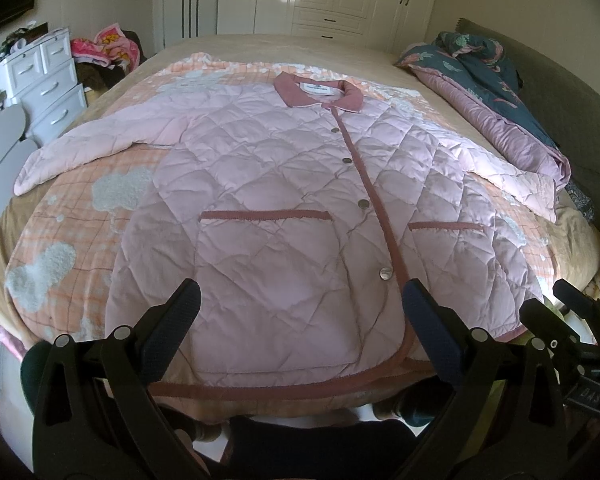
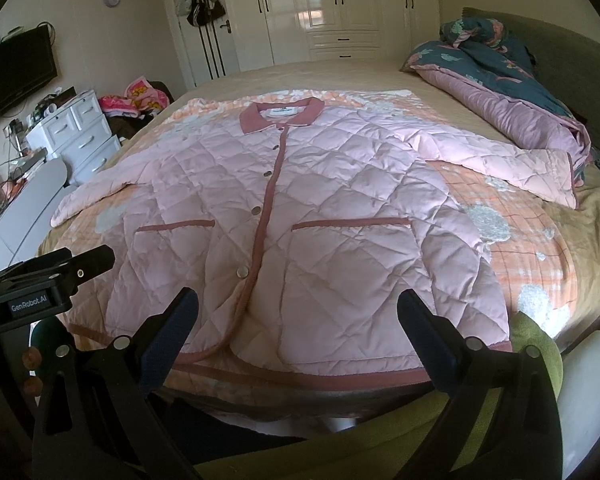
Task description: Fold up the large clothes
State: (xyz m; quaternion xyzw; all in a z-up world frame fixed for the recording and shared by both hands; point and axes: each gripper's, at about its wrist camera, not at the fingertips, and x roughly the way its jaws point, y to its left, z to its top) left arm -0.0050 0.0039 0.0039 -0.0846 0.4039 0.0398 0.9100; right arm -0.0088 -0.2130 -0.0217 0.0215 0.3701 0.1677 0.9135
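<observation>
1. Pink quilted jacket (image 1: 268,184) lies flat, front up, snapped shut, on a peach plaid blanket (image 1: 76,216) on the bed (image 2: 592,216); collar far, hem at near edge.
2. Step: looks like pre-fold, nothing folded yet; both sleeves spread out to the sides.
3. Left gripper (image 1: 300,312) wide, empty, hovering above hem left of the placket. Right gripper (image 2: 296,316) wide, empty, above hem on the right half.
4. Next prob calls for a sleeve or side edge pinched and brought across the body; puffy fabric, so a deep bite needed, else it may slip.
5. Counts: 1 jacket, 2 sleeves, 2 trimmed pockets, 4 snaps visible, 1 collar, 2 grippers. Bunched quilt (image 2: 496,80) at far right, clear of the jacket body.
</observation>
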